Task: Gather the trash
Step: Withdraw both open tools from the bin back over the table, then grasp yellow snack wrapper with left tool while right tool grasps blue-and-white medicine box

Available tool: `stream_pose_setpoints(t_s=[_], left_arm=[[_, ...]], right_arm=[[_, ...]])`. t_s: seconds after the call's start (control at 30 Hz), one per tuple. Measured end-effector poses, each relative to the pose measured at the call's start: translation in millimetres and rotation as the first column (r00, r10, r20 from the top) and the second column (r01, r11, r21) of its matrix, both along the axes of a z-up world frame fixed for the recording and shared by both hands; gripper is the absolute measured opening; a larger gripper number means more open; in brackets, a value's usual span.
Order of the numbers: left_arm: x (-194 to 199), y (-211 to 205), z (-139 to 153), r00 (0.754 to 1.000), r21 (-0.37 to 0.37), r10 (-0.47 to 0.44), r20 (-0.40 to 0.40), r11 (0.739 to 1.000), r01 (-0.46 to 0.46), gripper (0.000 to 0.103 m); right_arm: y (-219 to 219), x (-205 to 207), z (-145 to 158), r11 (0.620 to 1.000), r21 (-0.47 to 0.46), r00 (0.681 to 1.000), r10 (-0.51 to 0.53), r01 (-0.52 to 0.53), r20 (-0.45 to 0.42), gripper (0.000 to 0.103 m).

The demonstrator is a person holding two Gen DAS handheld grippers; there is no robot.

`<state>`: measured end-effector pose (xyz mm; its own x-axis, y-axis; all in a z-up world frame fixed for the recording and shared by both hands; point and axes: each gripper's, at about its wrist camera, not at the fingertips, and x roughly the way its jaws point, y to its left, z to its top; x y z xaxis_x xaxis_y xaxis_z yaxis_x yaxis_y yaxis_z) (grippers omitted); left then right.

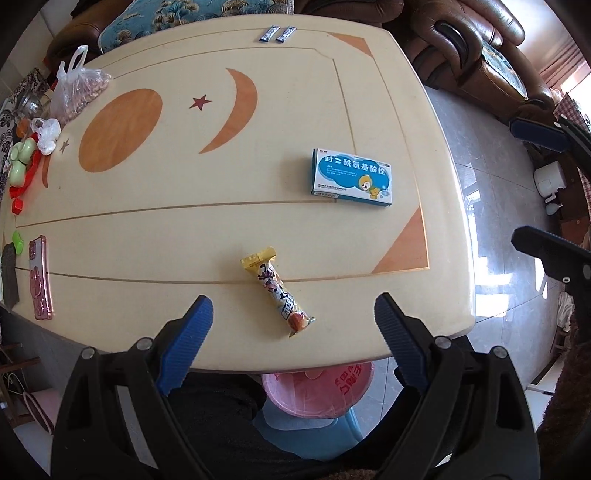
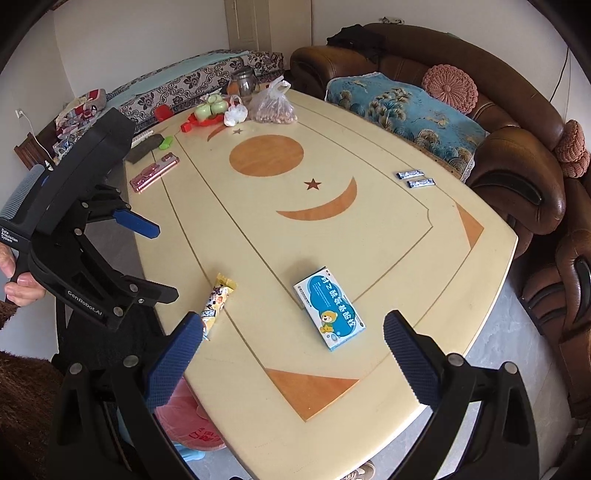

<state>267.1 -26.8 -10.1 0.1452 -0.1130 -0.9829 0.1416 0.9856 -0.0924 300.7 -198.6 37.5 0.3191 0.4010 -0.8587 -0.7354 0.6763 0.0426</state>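
The left gripper (image 1: 293, 317) and right gripper (image 2: 293, 332) both hang over the table (image 1: 258, 166) with jaws wide apart, holding nothing. On the table, the blue box (image 1: 351, 177) lies toward its right side, the yellow wrapper (image 1: 280, 291) at its near edge between the left gripper's fingers, untouched, and two small packets (image 1: 277, 34) at its far edge.

Support surface: cream table (image 1: 147, 236) with orange inlays (disc, crescent, corner triangles), a dark red star and thin inlaid border lines. Near edge, centre: yellow snack wrapper (image 1: 279, 290), lying flat. Right of centre: blue-and-white medicine box (image 1: 351, 178), flat, well apart from the wrapper. Far edge: two small blue sachets (image 1: 277, 34), side by side. Left side, near: pink phone (image 1: 38, 277), dark flat object (image 1: 9, 276) just beside it. Left side, far: clear bag of nuts (image 1: 79, 92), small white bag (image 1: 47, 134), green and red plastic items (image 1: 20, 162), glass jar (image 2: 245, 82).
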Motion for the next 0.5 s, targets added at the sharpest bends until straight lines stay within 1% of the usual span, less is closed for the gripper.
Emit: stream_pose_setpoints(t_s=[0.27,0.4,0.5], left_arm=[[19.5,5.9,-49.8,0.995,-0.003,0.036,-0.093,0.999,-0.036,0.087],[25.7,4.1,-70.9,0.991,0.001,0.033,-0.129,0.999,-0.033,0.087],[29.1,4.3,-86.1,0.988,-0.001,0.034,-0.153,0.999,-0.035,0.087]], right_arm=[[9.5,32.8,-54.3,0.999,-0.042,0.997,0.018,-0.022,-0.079,0.096],[17.9,46.5,-79.0,0.997,-0.064,0.993,0.029,-0.037,-0.117,0.096],[26.1,56.4,-100.9,0.993,-0.103,0.989,0.042,-0.057,-0.140,0.096]])
